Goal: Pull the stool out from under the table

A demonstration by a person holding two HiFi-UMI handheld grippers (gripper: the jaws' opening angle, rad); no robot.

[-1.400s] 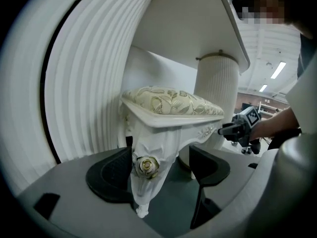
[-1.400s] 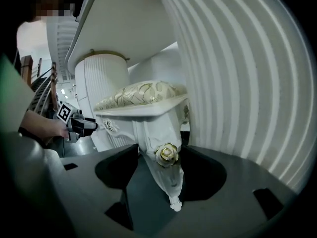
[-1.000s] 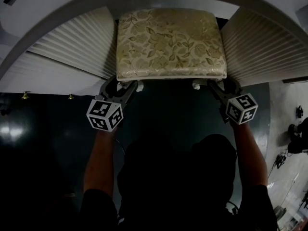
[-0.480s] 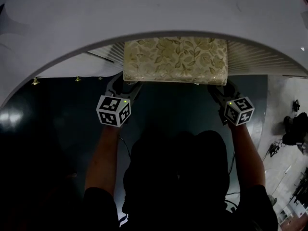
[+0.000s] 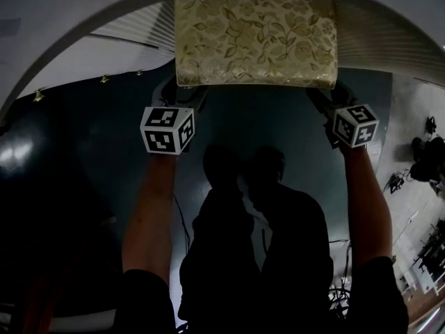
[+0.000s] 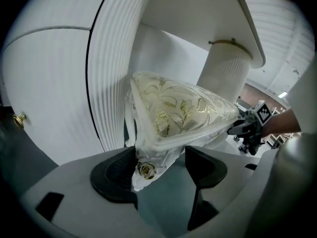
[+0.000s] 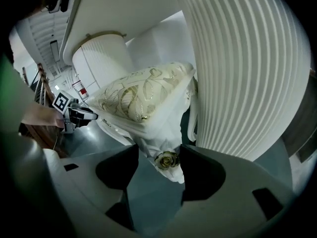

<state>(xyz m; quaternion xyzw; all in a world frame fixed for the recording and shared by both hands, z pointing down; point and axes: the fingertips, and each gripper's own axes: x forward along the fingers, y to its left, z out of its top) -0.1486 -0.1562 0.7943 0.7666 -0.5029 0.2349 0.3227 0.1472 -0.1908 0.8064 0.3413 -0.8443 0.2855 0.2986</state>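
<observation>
- keeping to the two near corners of the stool (image 5: 255, 37), as a second ago, the left tongs (image 5: 184, 89) and right tongs (image 5: 328, 94) have hardly travelled. their marker cubes (image 5: 167, 131) show other faces now, so both wrists have rolled and tipped.
- left tongs stand wide. the corner leg with its gold rose (image 6: 145, 170) sits between the jaws, leaning on the left jaw with a gap to the other.
- right tongs stand wide too. the rose on that corner (image 7: 167, 159) lies against the right jaw, clear of the left one.
- neither pair pinches. i judge the stool is hooked, or pressed between the two outer jaws.
- a second ago the seat's near edge lay level with the front of the white side panel (image 5: 104, 58). now it stands slightly proud of it, toward the person, over the dark floor (image 5: 264, 127). the head has swung meanwhile, so this reading is loose.
- the stool stands between the ribbed pedestals (image 5: 139, 26), its far edge at the curved rim of the desk (image 5: 55, 12).
- the pull seems barely begun, with most of the way out left.
- with jaws this loose, a leg could slip free on a quick tug, so an even draw with both hands looks wiser.
</observation>
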